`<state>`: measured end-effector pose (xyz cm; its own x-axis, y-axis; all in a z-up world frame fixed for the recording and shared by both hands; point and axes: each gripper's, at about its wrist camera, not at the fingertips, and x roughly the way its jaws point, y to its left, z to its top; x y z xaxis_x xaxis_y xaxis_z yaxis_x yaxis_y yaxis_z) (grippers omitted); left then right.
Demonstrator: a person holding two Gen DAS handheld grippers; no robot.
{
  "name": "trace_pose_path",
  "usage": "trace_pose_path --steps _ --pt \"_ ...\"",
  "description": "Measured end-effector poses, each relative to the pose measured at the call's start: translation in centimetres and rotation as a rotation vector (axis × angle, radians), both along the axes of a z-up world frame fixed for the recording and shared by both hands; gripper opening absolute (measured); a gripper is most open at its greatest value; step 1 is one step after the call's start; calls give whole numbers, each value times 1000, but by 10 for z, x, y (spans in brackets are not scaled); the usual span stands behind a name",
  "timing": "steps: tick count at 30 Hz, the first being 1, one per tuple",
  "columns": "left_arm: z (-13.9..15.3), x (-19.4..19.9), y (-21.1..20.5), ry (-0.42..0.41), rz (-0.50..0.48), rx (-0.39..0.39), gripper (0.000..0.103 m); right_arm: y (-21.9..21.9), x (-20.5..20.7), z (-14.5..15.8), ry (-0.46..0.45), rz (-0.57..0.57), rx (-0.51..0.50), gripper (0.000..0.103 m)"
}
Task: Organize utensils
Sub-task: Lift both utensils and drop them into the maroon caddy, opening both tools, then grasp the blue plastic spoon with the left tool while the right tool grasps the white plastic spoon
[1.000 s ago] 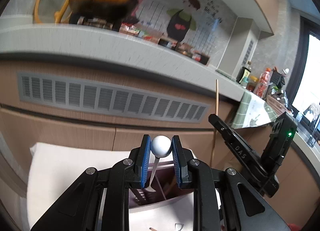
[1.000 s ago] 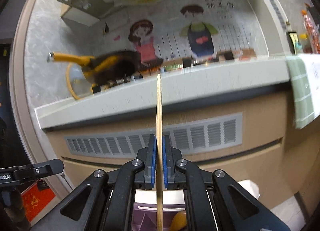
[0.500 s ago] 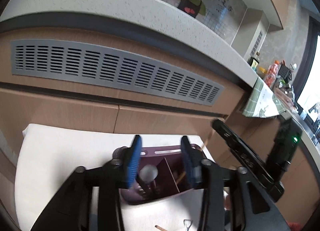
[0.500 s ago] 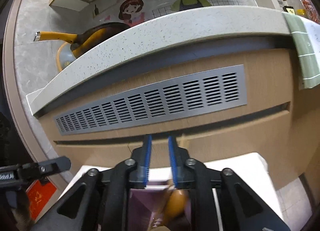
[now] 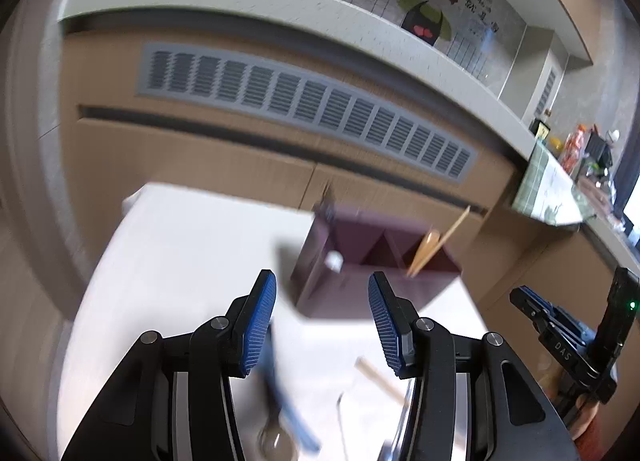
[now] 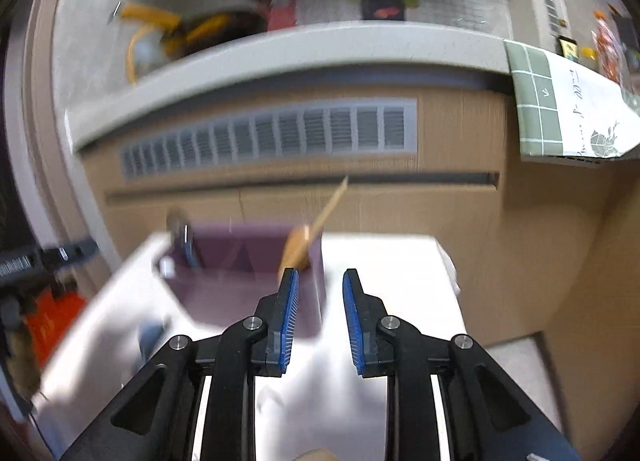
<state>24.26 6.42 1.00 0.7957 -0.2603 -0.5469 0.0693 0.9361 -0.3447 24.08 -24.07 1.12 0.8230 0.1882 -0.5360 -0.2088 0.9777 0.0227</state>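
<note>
Left tool (image 5: 322, 319) empty, jaws spread wide; it is angled down over the white bench (image 5: 168, 261), pads framing the near wall of the holder (image 5: 360, 261) just ahead; frame motion-blurred.

Holder: purple, divided into compartments; in the left-wrist view a chopstick (image 5: 440, 241) leans up and to the right out of the right compartment beside an orange utensil end; a white-tipped item (image 5: 334, 261) sits in the left compartment.

Below the left tool, on the bench: a blue-handled utensil (image 5: 288, 409) between the pads, a wooden stick (image 5: 380, 379) near the right pad; kinds too blurred to tell.

Right tool (image 6: 320, 317) empty, jaws parted by a moderate gap; angled down at the bench; holder (image 6: 240, 257) ahead and to the left, its right compartment just beyond the left pad; chopstick (image 6: 328, 205) slants up and right from there.

Right tool (image 5: 560, 341) also shows low at the right edge of the left-wrist view.
</note>
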Motion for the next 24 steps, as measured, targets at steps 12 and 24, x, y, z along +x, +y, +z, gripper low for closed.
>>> trace_pose_path --steps 12,24 --pt "-30 -82 29 21 185 150 49 9 -55 -52 140 40 -223 22" --pt "-51 -88 18 87 119 135 49 36 -78 -58 225 287 -117 22"
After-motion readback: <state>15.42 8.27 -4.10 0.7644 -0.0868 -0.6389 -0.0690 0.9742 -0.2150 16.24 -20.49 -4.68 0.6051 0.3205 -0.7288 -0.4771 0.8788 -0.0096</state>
